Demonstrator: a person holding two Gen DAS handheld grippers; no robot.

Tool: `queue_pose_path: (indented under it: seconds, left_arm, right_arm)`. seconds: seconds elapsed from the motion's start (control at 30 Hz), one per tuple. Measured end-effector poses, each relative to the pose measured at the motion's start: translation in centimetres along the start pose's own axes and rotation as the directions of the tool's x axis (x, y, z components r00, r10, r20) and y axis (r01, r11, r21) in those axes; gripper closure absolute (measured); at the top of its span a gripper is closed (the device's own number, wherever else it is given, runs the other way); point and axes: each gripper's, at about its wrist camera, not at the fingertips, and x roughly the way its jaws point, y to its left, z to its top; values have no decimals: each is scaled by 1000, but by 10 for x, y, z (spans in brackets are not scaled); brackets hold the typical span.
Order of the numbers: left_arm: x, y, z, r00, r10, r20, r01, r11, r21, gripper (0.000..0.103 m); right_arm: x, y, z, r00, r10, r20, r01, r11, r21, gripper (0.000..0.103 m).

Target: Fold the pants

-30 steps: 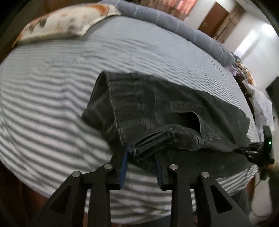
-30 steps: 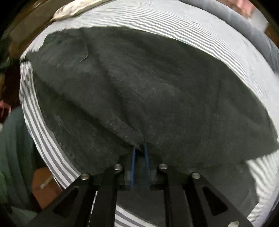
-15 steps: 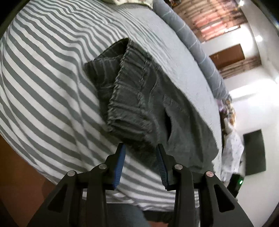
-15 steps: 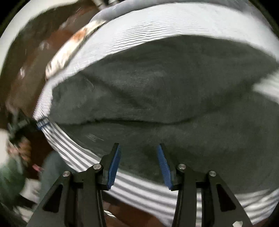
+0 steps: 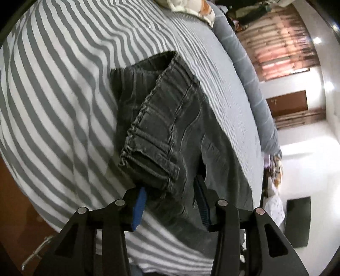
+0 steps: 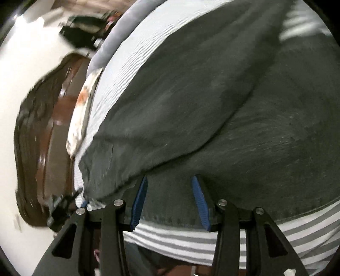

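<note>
Dark grey denim pants [image 5: 170, 131] lie folded lengthwise on a grey-and-white striped bed sheet [image 5: 55, 102]. The waistband end [image 5: 148, 157] is nearest in the left wrist view. My left gripper [image 5: 170, 197] is open, its blue pads on either side of the waistband corner. In the right wrist view the pants' leg fabric [image 6: 223, 106] fills most of the frame, with the hem edge [image 6: 170, 218] near the bed's edge. My right gripper [image 6: 170, 193] is open, its blue pads spread over the fabric just inside the hem.
A long grey bolster [image 5: 250, 70] runs along the bed's far side, with a patterned pillow [image 5: 191, 6] at its end. A brown door [image 5: 286, 102] and white walls lie beyond. Dark wooden furniture [image 6: 38, 138] stands past the bed in the right wrist view.
Both grippers let go of the pants and opened. The left gripper swung round and closed in on the waistband corner; the right gripper tilted and sits by the hem.
</note>
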Motion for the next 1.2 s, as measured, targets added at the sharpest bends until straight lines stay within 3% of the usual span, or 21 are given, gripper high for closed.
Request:
queue_pose_path:
  seconds: [0.17, 0.33, 0.6, 0.77, 1.1, 1.2]
  left_arm:
    - [5, -13, 5, 999, 32, 35, -34, 998, 48, 58]
    - [9, -13, 12, 998, 33, 45, -34, 999, 29, 59]
    - [13, 2, 10, 998, 53, 41, -53, 999, -2, 59]
    - [14, 0, 9, 998, 54, 38, -54, 999, 6, 59]
    - [8, -5, 10, 994, 78, 80, -78, 997, 5, 88]
    - [2, -12, 12, 993, 65, 103, -66, 998, 12, 90]
  right_arm:
    - [9, -12, 15, 996, 55, 69, -63, 991, 117, 61]
    - [16, -9, 36, 994, -9, 105, -2, 995, 104, 66]
    - [19, -11, 48, 989, -71, 129, 57, 992, 109, 86]
    - [13, -15, 37, 987, -76, 140, 59, 992, 116, 85]
    - [10, -23, 37, 990, -62, 129, 46, 991, 130, 83]
    - [8, -24, 29, 992, -53, 119, 39, 992, 123, 81]
